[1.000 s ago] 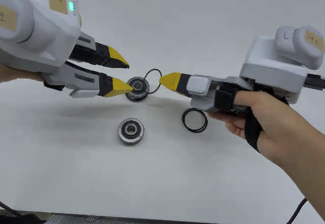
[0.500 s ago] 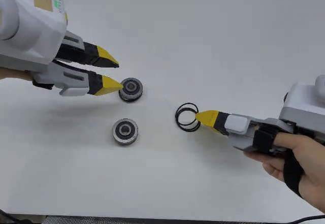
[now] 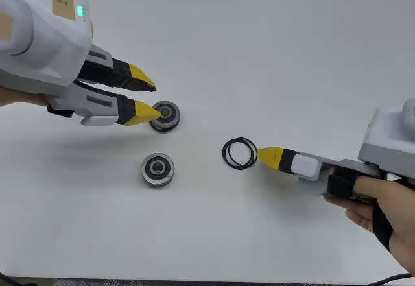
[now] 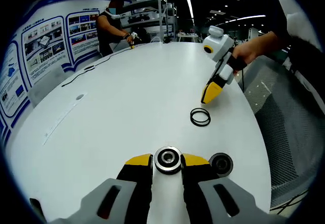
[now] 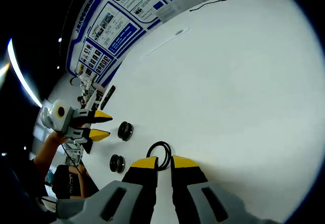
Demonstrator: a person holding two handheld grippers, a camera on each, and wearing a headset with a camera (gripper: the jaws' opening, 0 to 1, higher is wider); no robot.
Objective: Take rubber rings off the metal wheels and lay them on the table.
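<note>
Two rubber rings (image 3: 239,153) lie overlapping on the white table (image 3: 292,52), so by my reading two are done. At their 3 o'clock the right gripper (image 3: 269,155) rests, its claw a narrow slit apart and holding nothing. At their 10 o'clock stands one metal wheel (image 3: 165,115). The left gripper (image 3: 146,98) is released around it from 9 o'clock. A second wheel (image 3: 157,168) sits at the first's 6 o'clock. Whether either wheel carries another ring, I cannot tell. Posters (image 4: 45,46) line the far wall. Nothing blocks the work.
</note>
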